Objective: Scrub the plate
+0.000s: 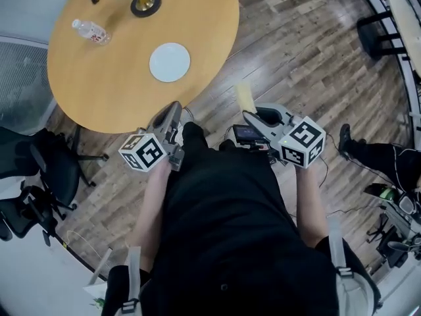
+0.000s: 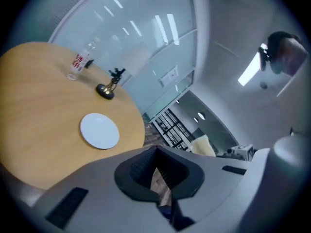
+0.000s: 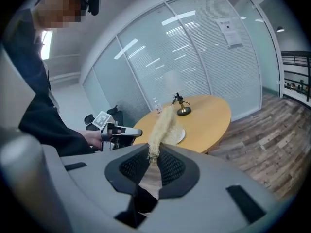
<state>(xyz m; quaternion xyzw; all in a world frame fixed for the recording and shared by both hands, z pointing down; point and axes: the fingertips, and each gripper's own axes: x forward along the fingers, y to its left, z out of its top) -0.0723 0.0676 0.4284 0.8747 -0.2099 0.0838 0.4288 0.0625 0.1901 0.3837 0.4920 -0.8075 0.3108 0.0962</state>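
The round white plate (image 1: pixel 170 62) lies on the round wooden counter (image 1: pixel 105 84), towards its near edge; the left claw (image 2: pixel 156 174) is pressed together, the right claw (image 3: pixel 153 161) pinches a pale fibrous scrubber (image 3: pixel 161 125)

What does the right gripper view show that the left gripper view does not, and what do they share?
Only the right gripper view: the right hand-held gripper shut on a pale fibrous scrubber, and the left hand-held gripper held out beside the round wooden table. Only the left gripper view: the left hand-held gripper's own jaws, shut with nothing between them, and the white plate unobstructed. Both: the table, the plate, a plastic bottle and a brass stand.
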